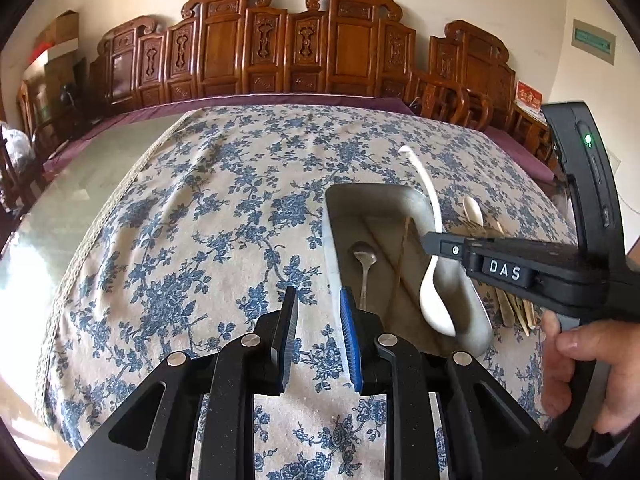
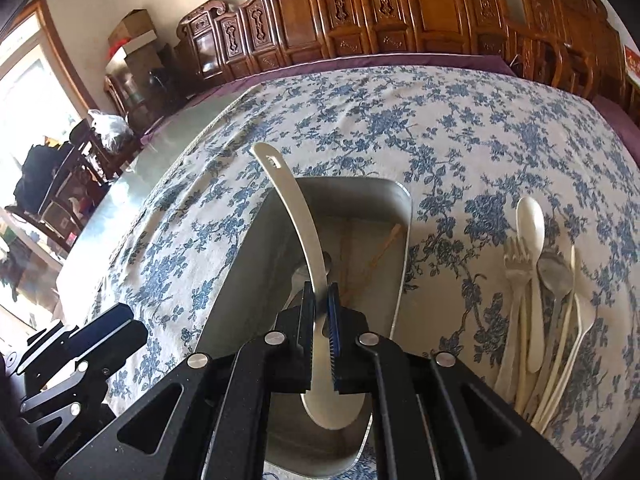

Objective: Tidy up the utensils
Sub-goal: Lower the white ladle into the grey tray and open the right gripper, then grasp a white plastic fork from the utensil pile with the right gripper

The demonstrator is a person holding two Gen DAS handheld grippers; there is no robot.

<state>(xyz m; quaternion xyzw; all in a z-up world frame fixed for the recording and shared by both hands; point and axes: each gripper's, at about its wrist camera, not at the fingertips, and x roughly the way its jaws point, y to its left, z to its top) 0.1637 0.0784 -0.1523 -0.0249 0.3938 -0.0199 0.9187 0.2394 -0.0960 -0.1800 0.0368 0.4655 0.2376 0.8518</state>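
White spoon (image 2: pixel 310 240) in right claw (image 2: pixel 320 312) over metal tray (image 2: pixel 402 240).

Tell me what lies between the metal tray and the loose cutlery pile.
Only bare flowered tablecloth between the tray and the cutlery pile, clearest in the right wrist view. The right gripper holds a white spoon over the tray.

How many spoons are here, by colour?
White: 2, the held spoon in the right claw and the pale spoon on the cloth.
Metal: 2, the tray spoon in the tray and the steel spoon on the cloth.
Total: 4.
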